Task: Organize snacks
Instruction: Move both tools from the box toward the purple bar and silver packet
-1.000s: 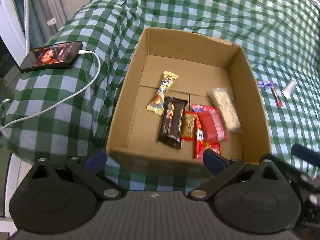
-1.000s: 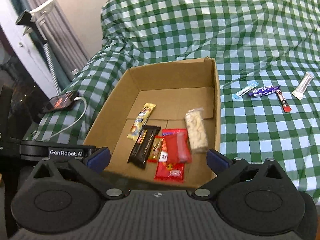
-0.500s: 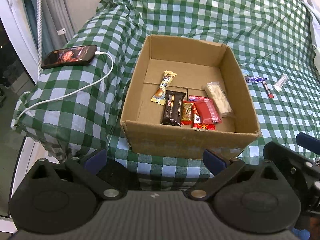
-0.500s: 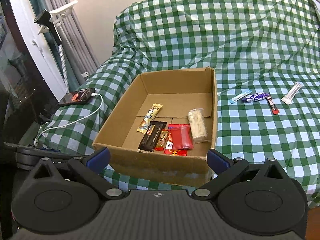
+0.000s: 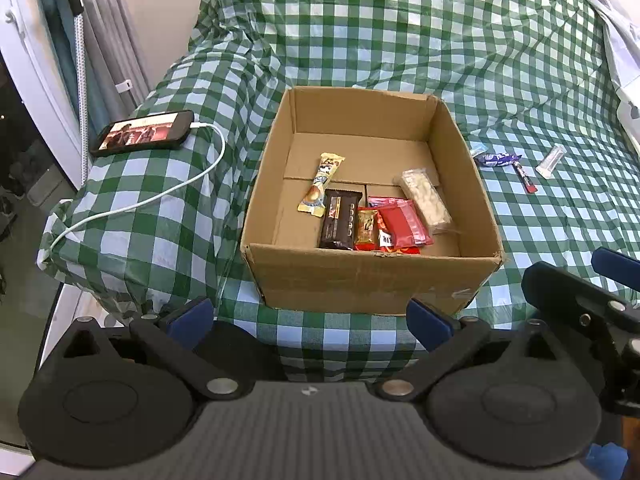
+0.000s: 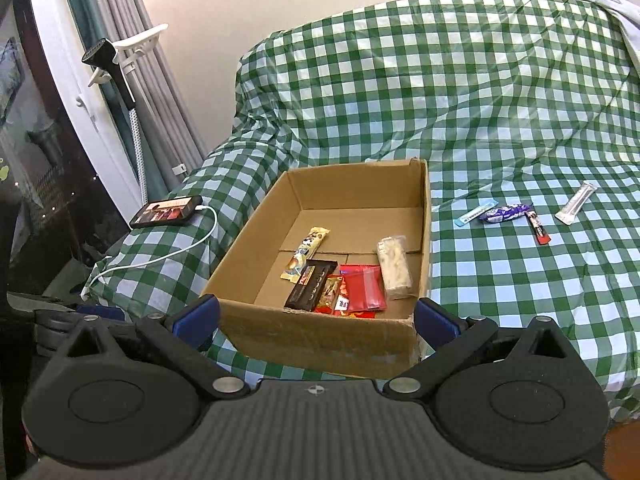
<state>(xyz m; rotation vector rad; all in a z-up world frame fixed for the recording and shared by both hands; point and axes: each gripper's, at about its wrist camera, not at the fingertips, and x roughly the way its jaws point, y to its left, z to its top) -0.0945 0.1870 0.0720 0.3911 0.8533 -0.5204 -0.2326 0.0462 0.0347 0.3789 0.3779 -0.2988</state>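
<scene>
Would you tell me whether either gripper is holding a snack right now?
Nothing is held: the left gripper and right gripper are both open and empty.

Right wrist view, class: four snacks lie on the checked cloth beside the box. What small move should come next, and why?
Probably swing the right gripper rightward toward the blue stick packet, the loose snack nearest the cardboard box. Its fingers are open and empty, and the purple wrapper, red stick and clear packet also wait outside.
</scene>
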